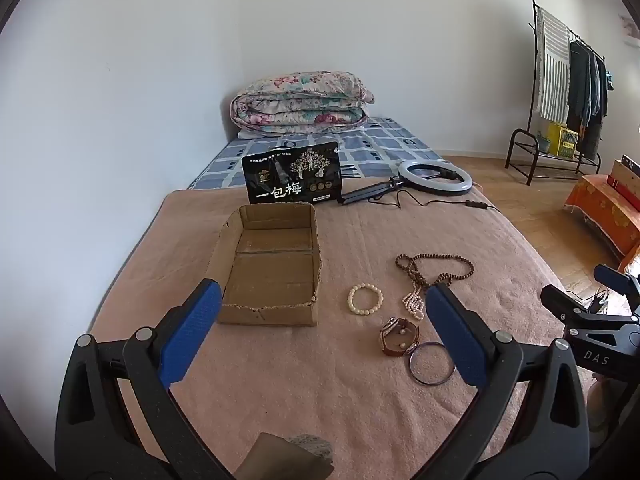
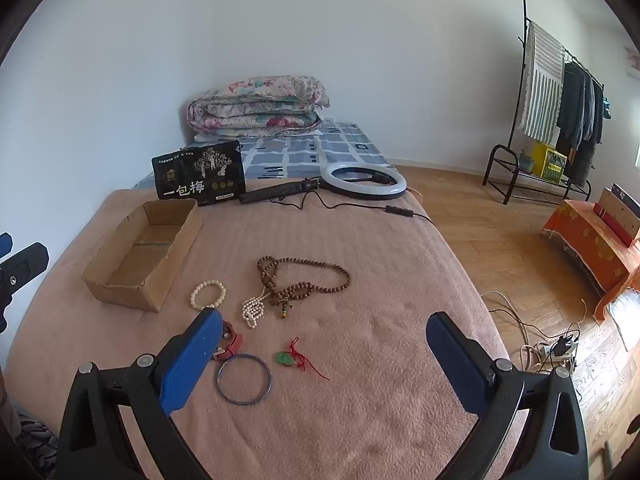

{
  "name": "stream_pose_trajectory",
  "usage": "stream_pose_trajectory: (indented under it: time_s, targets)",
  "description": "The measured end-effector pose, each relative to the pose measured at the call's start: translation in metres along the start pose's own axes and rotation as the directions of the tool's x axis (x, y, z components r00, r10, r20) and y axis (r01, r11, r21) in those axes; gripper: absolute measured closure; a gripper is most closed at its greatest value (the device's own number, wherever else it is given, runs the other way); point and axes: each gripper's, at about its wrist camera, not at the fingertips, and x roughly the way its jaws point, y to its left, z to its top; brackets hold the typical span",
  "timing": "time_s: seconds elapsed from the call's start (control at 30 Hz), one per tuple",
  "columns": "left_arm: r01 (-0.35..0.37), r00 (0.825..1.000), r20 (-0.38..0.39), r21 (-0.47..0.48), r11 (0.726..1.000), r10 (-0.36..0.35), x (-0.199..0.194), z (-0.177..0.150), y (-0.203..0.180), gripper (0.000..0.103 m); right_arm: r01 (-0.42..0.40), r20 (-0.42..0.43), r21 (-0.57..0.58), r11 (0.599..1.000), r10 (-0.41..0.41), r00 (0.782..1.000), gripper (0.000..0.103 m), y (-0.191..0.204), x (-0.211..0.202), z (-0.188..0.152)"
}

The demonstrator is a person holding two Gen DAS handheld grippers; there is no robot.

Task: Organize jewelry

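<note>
Ahead, jewelry [image 2: 280, 292] well inside blanket edge [image 2: 460, 248].

Soft, even daylight, perhaps from the right; faint shadows, sharp centre, strong fisheye bending, dark corners.

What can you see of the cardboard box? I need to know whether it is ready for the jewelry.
The shallow brown cardboard box is open-topped, with a ragged near edge and its bottom flaps meeting in a seam. It looks empty. It sits flat on the pink blanket, left of the cream bead bracelet, with the black printed pouch right behind it. Neither gripper touches it.
</note>
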Motion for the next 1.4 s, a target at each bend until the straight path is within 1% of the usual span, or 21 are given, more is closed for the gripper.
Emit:
stream_pose_trajectory:
  time_s: [0.5, 0.57, 0.93, 1.4]
  targets:
    - [0.008, 1.0, 0.01, -0.012, 1.0, -0.008, -0.0001, 0.0003, 0.0019, 0.0, -0.003, -0.001, 0.006, 1.0, 0.003, 1.0, 0.0, 0.0021, 0.0, 0.0009]
    - [0.011, 1.0, 0.009, -0.012, 1.0, -0.011, -0.0001, 0.0022, 0.0067, 0.0, -0.003, 0.0, 0.006, 1.0, 0.003, 1.0, 0.0, 0.0018, 0.0006, 0.0014]
    - [0.004, 1.0, 0.012, -0.014, 1.0, -0.004, 0.0016, -0.0009, 0.0006, 0.0, -0.002, -0.001, 0.01, 1.0, 0.002, 1.0, 0.0, -0.001, 0.0038, 0.0008]
    - [0.002, 1.0, 0.021, -0.023, 1.0, -0.002, -0.0042, 0.0049, 0.0045, 0.0, -0.001, -0.001, 0.013, 1.0, 0.001, 1.0, 0.0, 0.0006, -0.0002, 0.0028]
